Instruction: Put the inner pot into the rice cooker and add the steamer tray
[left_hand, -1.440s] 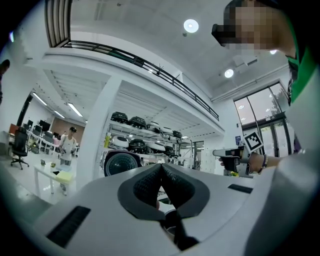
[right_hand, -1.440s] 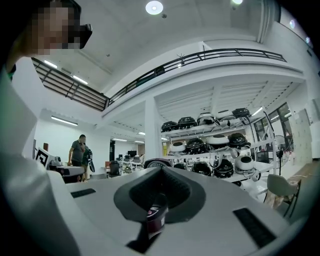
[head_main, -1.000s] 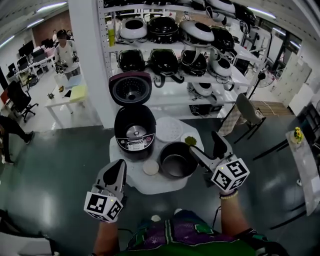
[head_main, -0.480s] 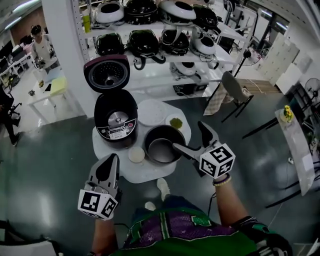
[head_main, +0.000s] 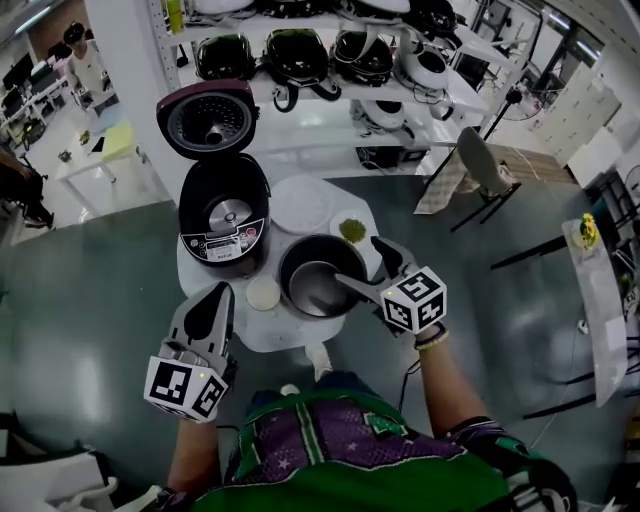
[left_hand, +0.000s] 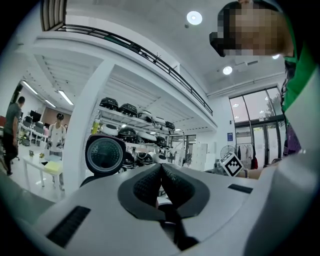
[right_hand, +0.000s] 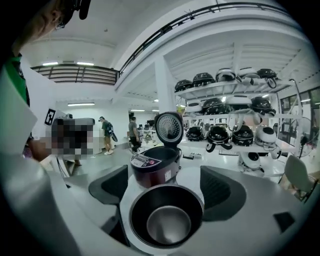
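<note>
The dark inner pot (head_main: 318, 277) (right_hand: 166, 215) stands empty on the round white table (head_main: 285, 335), just right of the maroon rice cooker (head_main: 222, 222) (right_hand: 152, 167), whose lid (head_main: 208, 118) (left_hand: 104, 155) is up. The white steamer tray (head_main: 300, 205) lies flat behind the pot. My right gripper (head_main: 362, 265) (right_hand: 166, 186) has its jaws closing, still wide on either side of the pot's right rim, and the pads do not press on it. My left gripper (head_main: 218, 298) (left_hand: 161, 167) is shut on nothing at the table's near left edge.
A small dish of green stuff (head_main: 351, 230) sits right of the tray, and a small white disc (head_main: 263, 294) lies in front of the cooker. Shelves of rice cookers (head_main: 300, 50) stand behind, a chair (head_main: 480, 165) at the right, and a person at desks (head_main: 75, 45) far left.
My right gripper has dropped and moved in so its jaws now straddle the pot's right rim. The left gripper has edged forward to the table's edge, still shut.
</note>
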